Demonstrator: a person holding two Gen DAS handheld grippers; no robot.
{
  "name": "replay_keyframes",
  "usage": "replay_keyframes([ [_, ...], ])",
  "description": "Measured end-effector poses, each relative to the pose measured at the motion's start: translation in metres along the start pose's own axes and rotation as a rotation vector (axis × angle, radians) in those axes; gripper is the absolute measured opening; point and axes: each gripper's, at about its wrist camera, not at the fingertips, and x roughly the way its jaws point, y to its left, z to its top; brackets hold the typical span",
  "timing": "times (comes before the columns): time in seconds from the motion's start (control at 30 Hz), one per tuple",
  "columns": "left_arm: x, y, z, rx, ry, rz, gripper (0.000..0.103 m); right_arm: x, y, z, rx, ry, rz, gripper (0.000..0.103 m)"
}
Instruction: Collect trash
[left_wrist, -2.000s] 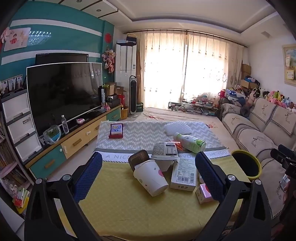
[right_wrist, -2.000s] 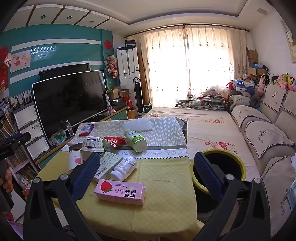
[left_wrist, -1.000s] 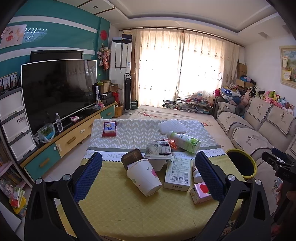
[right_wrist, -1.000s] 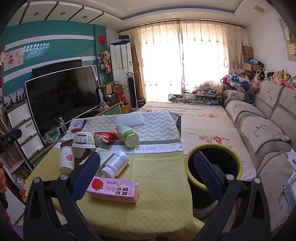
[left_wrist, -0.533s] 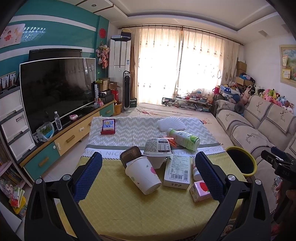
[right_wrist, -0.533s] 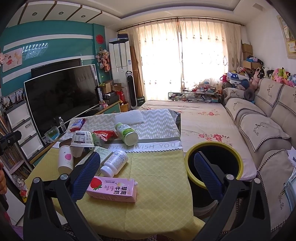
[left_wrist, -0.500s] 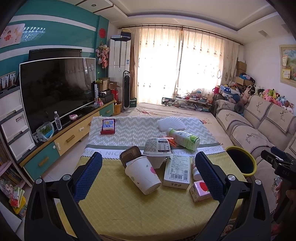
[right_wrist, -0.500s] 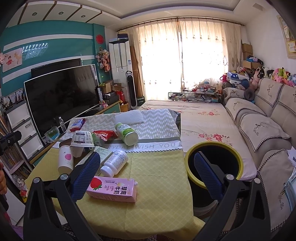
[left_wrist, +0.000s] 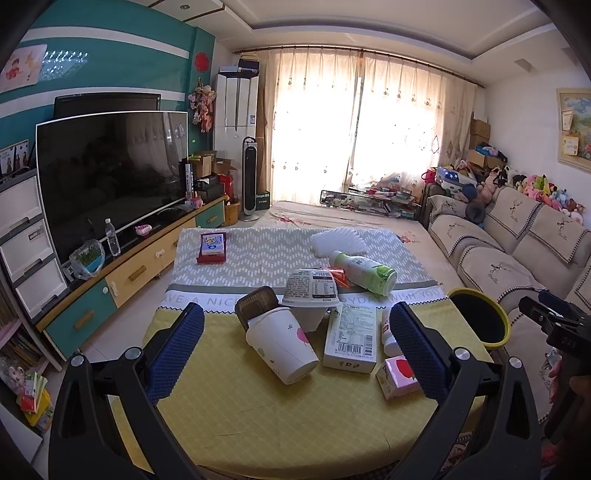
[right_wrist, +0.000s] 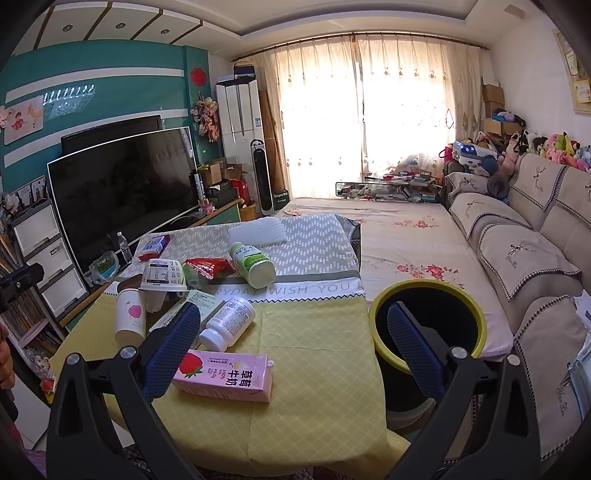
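Note:
Trash lies on the yellow-clothed table (left_wrist: 229, 413): a tipped paper cup (left_wrist: 282, 345), an upturned white bowl (left_wrist: 313, 290), a flat white box (left_wrist: 352, 338), a green-white bottle (left_wrist: 364, 273), a white pill bottle (right_wrist: 229, 323) and a pink strawberry milk carton (right_wrist: 225, 374). A black bin with a yellow rim (right_wrist: 426, 325) stands at the table's right edge. My left gripper (left_wrist: 295, 343) is open and empty, held short of the cup. My right gripper (right_wrist: 291, 349) is open and empty, above the carton and the table's right side.
A red snack wrapper (right_wrist: 208, 266), a white foam sheet (right_wrist: 257, 229) and a small red box (left_wrist: 212, 246) lie farther back on the table. A TV on a cabinet (left_wrist: 107, 177) stands left. A sofa (right_wrist: 532, 266) runs along the right.
Both cameras have shifted slightly; the left view has drawn a little back and up from the table. Both grippers stay open and nothing on the table has moved.

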Motion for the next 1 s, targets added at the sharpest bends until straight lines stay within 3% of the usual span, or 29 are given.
replay_keyframes([
  [1.0,0.0077,-0.0022,0.0,0.006,0.029,-0.012,0.099,0.0031,-0.0005,-0.0014,0.003,0.006,-0.001,0.097],
])
